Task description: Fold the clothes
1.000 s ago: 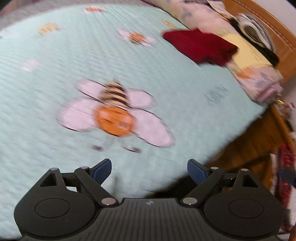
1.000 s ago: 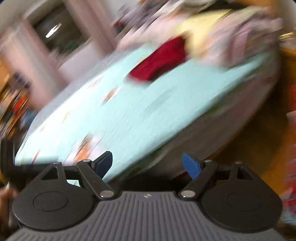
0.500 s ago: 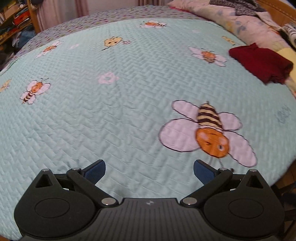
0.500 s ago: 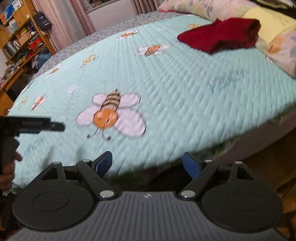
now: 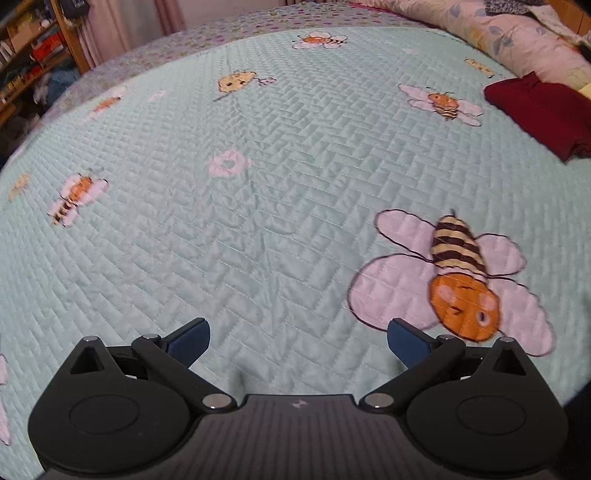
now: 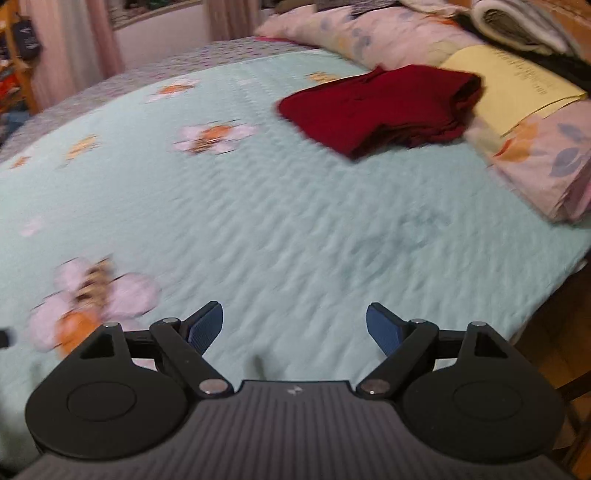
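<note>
A dark red folded garment [image 6: 380, 107] lies on the pale green quilted bedspread [image 6: 295, 221] near the pillows; the left wrist view shows the same red garment [image 5: 543, 114] at the far right edge. My left gripper [image 5: 298, 341] hangs over the near part of the bedspread [image 5: 258, 184], open, nothing between its blue pads. Beside it a large appliquéd bee [image 5: 458, 280] decorates the quilt. My right gripper [image 6: 294, 328] is open too, well short of the garment, with only bedspread under it.
Floral pillows [image 6: 369, 33] and a folded floral blanket [image 6: 546, 162] with a yellow cloth [image 6: 513, 85] on top line the head of the bed. Striped clothes [image 6: 524, 22] are piled behind. Shelves [image 5: 26, 55] and curtains stand at the far left. The bed's edge drops off at the right [image 6: 554, 295].
Both views have swung across the bed. In the right wrist view the red garment is now nearer and more central; the left gripper's jaws stand slightly wider than a second ago.
</note>
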`<state>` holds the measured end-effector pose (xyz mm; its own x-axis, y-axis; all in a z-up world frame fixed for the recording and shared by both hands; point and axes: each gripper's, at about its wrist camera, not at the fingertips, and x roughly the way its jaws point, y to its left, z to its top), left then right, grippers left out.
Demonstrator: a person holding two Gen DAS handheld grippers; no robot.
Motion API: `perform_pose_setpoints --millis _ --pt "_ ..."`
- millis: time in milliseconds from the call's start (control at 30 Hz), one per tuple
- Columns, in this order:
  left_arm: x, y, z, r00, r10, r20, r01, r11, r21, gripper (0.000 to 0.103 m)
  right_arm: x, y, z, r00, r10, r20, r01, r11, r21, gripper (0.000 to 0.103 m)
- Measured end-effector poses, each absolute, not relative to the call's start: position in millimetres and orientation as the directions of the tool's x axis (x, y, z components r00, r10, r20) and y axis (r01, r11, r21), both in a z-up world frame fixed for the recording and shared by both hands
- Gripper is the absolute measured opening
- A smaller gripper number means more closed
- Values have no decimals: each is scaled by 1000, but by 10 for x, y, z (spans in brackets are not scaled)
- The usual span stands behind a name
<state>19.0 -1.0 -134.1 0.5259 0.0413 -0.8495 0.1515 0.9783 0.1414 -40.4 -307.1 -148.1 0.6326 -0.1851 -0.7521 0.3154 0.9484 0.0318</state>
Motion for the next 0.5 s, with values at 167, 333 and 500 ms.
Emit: perform_pose_setpoints --millis 167,333,500 --pt "241 -57 -1318 547 22 -837 163 978 132 102 -65 -3345 -1572 555 -423 -716 460 873 -160 86" --pt "265 -101 -1242 573 -10 -820 165 981 104 102 163 -3413 -1677 491 -581 -649 495 799 -341 86" --pt "175 -50 -1079 651 -24 -759 155 983 102 102 89 -3272 -1618 566 -417 -711 437 883 -170 86"
